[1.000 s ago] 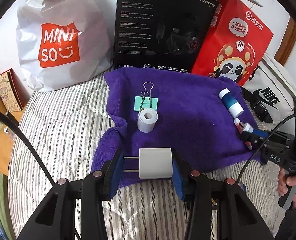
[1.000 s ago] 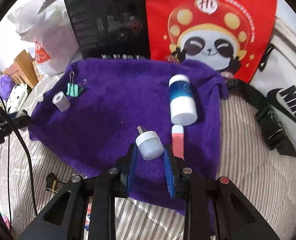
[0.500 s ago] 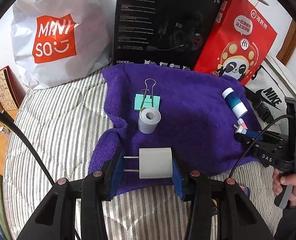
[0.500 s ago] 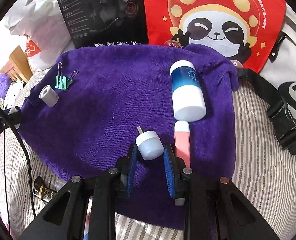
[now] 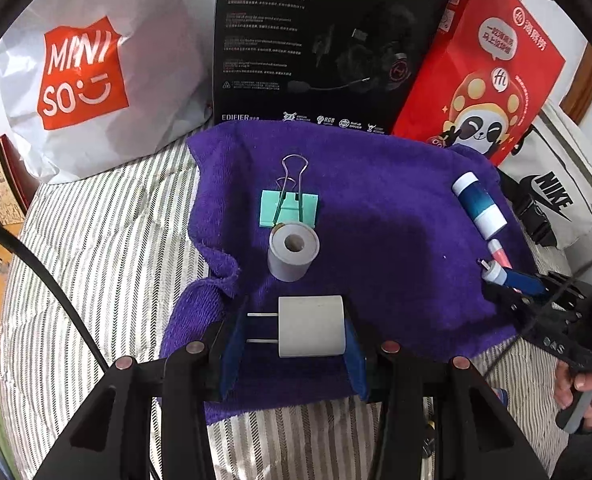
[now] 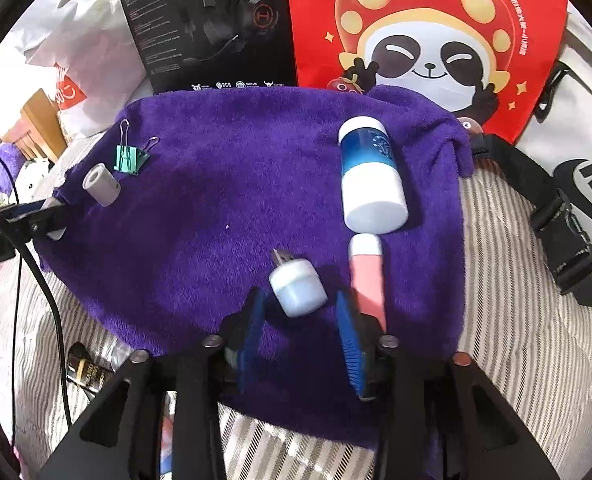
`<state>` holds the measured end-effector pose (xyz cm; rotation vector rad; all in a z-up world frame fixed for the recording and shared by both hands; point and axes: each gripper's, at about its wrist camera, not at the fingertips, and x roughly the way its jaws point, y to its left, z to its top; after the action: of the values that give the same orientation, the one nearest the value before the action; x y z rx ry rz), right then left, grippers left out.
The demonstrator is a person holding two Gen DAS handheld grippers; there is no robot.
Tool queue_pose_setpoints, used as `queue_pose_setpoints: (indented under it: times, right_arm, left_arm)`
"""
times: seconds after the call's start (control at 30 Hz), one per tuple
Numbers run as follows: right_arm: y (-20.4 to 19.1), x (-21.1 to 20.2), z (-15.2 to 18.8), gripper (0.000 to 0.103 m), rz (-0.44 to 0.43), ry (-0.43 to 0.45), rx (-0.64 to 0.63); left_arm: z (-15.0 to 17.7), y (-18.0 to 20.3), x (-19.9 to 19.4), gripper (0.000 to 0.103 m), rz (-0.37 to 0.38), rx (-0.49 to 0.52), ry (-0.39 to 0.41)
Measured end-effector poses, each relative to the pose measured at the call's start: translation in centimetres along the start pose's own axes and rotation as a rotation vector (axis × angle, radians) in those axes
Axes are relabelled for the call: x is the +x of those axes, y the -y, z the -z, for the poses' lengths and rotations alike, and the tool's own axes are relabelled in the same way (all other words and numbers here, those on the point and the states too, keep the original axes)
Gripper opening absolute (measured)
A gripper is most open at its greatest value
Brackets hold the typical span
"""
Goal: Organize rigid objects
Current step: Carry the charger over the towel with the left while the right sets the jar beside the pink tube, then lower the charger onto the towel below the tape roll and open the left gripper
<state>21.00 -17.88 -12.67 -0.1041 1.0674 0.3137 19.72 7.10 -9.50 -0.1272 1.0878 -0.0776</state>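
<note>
Small bottle [image 6: 85, 370] half hidden behind claw arm; Nike bag [image 6: 584, 176] cut off.

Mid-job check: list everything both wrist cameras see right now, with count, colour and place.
Towel: 1, purple, on striped bedding.
Binder clip: 1, green, towel's left part.
Small roll: 1, grey, touching the clip.
Bottle: 1, blue and white, lying right.
Pink tube: 1, below the bottle.
Plug adapter: 1, white, in left gripper.
Small USB light: 1, pale blue, between right jaws.
Bags and box: white, black, red, behind.
Left gripper: shut on adapter.
Right gripper: opening.
</note>
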Motion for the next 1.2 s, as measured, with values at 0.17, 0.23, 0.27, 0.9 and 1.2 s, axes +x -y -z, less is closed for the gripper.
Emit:
queue_pose_setpoints:
  times: [0.17, 0.23, 0.27, 0.9, 1.2]
  right_arm:
    - [-0.2, -1.1, 0.7, 0.042, 0.004, 0.016, -0.005]
    - [-0.1, -1.7, 0.9, 0.042, 0.003, 0.025, 0.007]
    - [0.0, -2.0, 1.0, 0.042, 0.004, 0.031, 0.016]
    - [0.7, -6.3, 3.5, 0.042, -0.022, 0.095, 0.111]
    - [0.3, -7.8, 4.6, 0.043, -0.001, 0.110, 0.129]
  left_arm:
    - [0.2, 0.0, 1.2, 0.042, 0.001, -0.003, -0.019]
    - [0.2, 0.1, 1.8, 0.042, -0.006, 0.004, -0.031]
    - [0.3, 0.3, 2.1, 0.042, -0.007, 0.018, -0.039]
    - [0.3, 2.0, 3.3, 0.042, -0.107, 0.113, -0.039]
    - [0.7, 2.6, 3.4, 0.059, -0.089, 0.124, -0.041]
